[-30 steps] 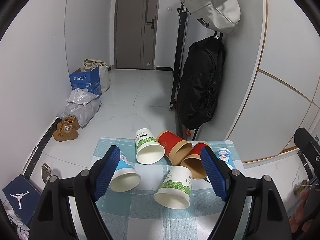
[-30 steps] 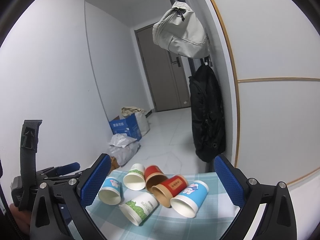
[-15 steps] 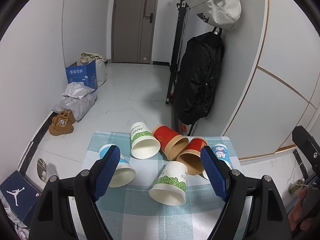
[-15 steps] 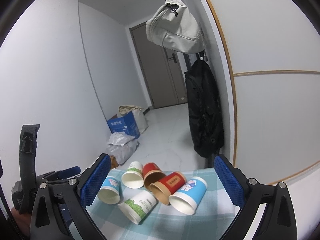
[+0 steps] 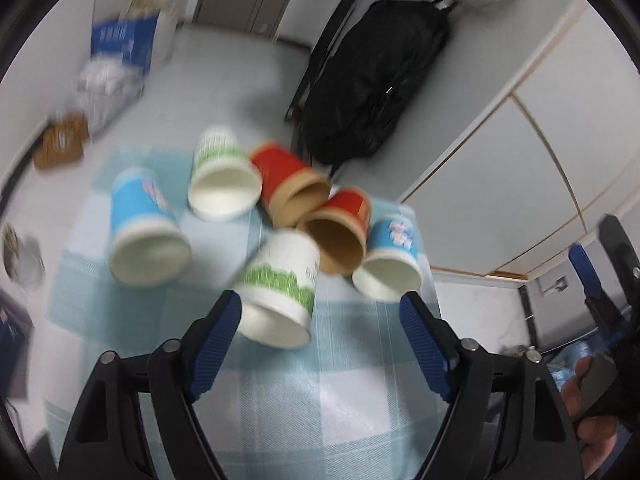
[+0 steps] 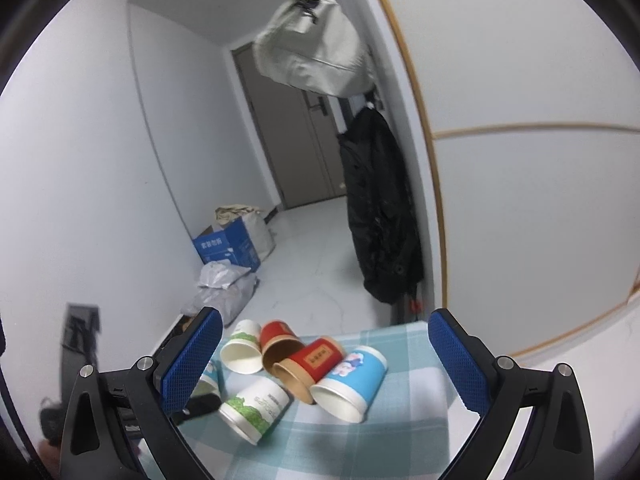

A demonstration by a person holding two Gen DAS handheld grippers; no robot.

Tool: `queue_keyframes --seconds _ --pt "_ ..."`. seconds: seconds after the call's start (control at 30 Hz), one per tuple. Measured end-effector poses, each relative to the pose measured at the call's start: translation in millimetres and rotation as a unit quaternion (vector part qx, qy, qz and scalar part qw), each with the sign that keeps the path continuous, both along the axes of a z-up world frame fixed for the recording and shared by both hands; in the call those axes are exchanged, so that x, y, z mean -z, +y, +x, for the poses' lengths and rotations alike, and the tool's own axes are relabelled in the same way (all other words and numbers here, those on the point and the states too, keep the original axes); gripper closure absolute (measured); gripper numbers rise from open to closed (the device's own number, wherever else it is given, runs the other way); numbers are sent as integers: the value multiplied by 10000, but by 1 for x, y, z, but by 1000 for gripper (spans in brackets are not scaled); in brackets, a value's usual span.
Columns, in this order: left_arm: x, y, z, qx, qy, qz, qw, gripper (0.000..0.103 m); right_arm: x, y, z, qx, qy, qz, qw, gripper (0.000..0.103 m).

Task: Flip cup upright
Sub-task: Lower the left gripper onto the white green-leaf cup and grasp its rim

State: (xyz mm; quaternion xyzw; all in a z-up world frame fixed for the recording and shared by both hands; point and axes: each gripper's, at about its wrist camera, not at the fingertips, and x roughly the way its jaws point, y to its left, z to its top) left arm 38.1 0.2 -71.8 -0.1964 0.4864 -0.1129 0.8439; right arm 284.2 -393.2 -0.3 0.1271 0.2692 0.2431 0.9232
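Note:
Several paper cups lie on their sides on a checked tablecloth. The nearest is a white cup with a green band, also in the right wrist view. Around it lie a blue cup, a second green-and-white cup, two red cups and another blue cup. My left gripper is open and empty, just short of the nearest white cup's mouth. My right gripper is open and empty, above the cups.
A black backpack hangs by the table's far right corner, with a grey bag above it. A blue box and plastic bags sit on the floor to the left. The right gripper shows at the edge of the left wrist view.
My left gripper has dropped and moved forward toward the nearest green-and-white cup, with motion blur. My right gripper has shifted slightly left and closer. The cups have not moved.

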Motion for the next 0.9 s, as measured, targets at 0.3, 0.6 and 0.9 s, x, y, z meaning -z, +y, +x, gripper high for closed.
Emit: queue_keyframes --seconds 0.3,0.6,0.9 --pt "35 -6 15 -130 797 -395 9960 62 7 -17 17 63 452 237 9987 0" --pt "59 -6 26 -417 981 -472 9932 95 9 -16 23 -129 659 373 9970 0" --pt "56 -6 20 -505 642 -314 9962 102 8 -15 19 -306 669 468 9962 0"
